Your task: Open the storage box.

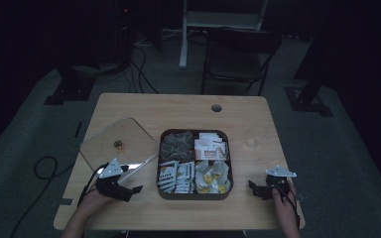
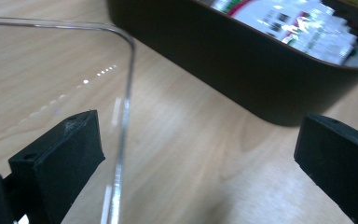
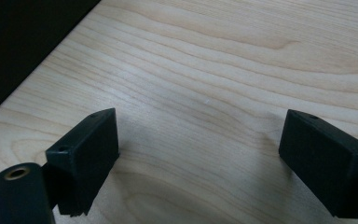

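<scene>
Both hands sit at the near edge of the wooden table (image 1: 129,106), the left gripper (image 1: 129,191) beside the near corner of a clear lid (image 1: 106,136) and the right gripper (image 1: 256,189) on bare wood, and each one has its jaws spread wide with nothing between them. Between the two grippers sits a dark box (image 1: 195,196) with four parts, all full of small packets (image 1: 176,177). Close up, the left gripper's (image 2: 198,154) jaws stand on either side of the lid's (image 2: 123,116) rounded edge without touching it, while the right gripper (image 3: 198,156) rests over plain wood.
</scene>
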Motion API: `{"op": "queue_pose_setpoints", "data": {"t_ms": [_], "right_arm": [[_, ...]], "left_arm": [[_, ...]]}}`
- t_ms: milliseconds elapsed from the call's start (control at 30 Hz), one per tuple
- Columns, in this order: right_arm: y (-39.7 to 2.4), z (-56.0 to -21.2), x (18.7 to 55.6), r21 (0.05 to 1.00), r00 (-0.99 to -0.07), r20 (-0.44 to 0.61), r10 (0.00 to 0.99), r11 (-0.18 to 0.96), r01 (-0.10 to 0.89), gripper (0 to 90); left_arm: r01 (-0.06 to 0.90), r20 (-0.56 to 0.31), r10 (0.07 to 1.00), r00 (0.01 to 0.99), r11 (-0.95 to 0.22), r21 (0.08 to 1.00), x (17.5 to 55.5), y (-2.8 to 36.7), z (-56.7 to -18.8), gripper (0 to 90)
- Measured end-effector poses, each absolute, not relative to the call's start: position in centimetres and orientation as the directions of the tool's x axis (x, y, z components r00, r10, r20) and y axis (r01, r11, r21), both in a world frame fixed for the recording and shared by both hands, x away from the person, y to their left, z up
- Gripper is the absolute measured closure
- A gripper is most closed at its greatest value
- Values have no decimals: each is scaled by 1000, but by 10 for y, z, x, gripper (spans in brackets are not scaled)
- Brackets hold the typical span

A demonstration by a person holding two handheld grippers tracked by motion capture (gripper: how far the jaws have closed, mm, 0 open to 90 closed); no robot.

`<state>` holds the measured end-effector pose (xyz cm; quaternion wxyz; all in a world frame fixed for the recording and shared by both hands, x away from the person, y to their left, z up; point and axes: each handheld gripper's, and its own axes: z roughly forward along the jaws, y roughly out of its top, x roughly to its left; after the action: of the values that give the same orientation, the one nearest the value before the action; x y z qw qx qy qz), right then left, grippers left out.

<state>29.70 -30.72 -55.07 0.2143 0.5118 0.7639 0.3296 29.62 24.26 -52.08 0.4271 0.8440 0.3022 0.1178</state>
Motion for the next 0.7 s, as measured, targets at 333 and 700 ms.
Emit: {"op": "queue_pose_setpoints", "data": {"t_ms": [333, 700], "right_arm": [[-307, -551, 297, 723, -382, 11, 924, 257, 642, 114], [-306, -551, 296, 723, -401, 11, 916, 270, 636, 114]], "left_arm": [[397, -72, 562, 824, -482, 781, 280, 235, -527, 16], [387, -72, 500, 863, -562, 731, 274, 224, -537, 17]]}}
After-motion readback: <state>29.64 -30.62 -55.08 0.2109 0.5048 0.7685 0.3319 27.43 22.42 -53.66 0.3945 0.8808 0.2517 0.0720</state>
